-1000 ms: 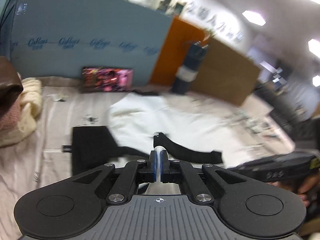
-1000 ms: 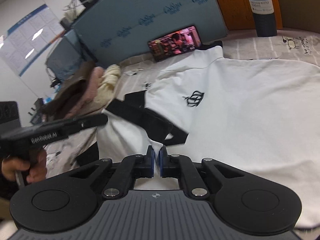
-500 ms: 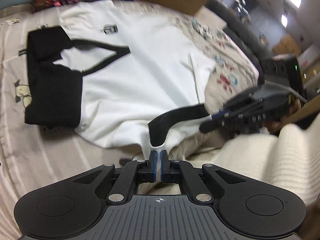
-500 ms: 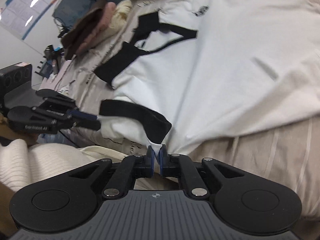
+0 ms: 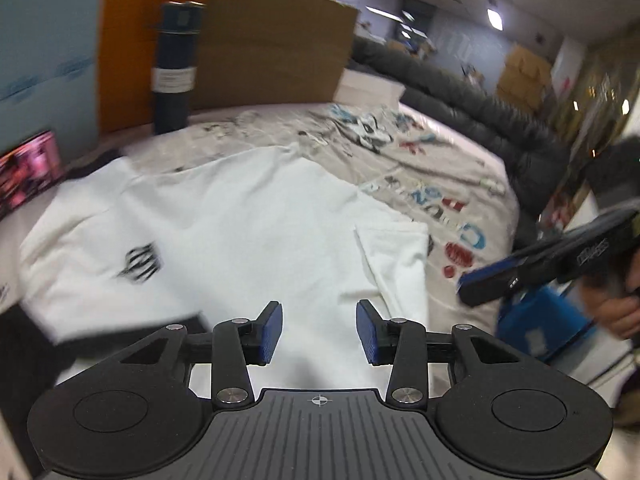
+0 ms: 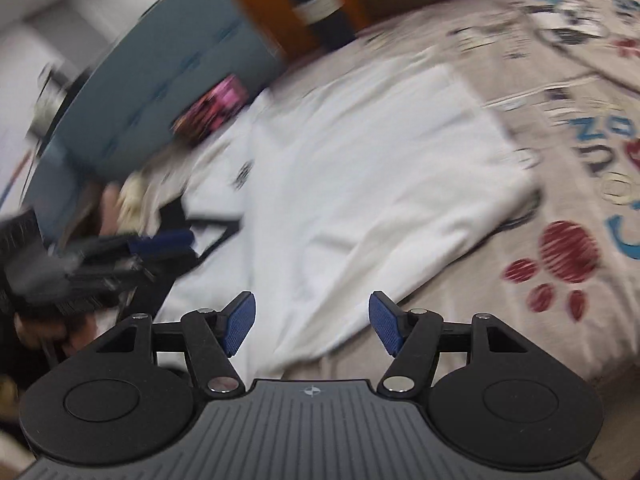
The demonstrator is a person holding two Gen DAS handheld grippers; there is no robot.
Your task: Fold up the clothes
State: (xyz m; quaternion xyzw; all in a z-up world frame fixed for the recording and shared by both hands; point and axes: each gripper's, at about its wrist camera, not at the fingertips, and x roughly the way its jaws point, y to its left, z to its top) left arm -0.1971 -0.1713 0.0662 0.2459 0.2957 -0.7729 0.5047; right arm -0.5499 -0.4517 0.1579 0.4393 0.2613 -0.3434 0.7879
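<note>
Currently my left gripper (image 5: 319, 332) has its blue ribbed pads apart and the jaws are opening; nothing clamped, only cloth lying below the gap. Same for my right gripper (image 6: 311, 324): pads apart, jaws opening, no fabric pinched btwn them.

Task item: white T-shirt w/ black sleeve trim and small black chest logo (image 5: 224, 240) lies spread on the beige printed bedsheet (image 5: 452, 184). Right sleeve side is folded over the body, edge visible near the sheet's red paw print (image 6: 560, 260). Black trim part of the shirt (image 6: 208, 232) sits at the left of the right wrist view, just beside the left gripper as seen from there (image 6: 120, 256).

Surroundings: dark blue cylinder w/ white label (image 5: 174, 68) stands upright at the far edge of the bed, in front of an orange panel (image 5: 128, 40) and a brown cardboard sheet (image 5: 272, 48). Pink-toned lit screen (image 5: 28, 172) leans at the blue foam board. Both views are motion-blurred, so fine detail is unreadable.
</note>
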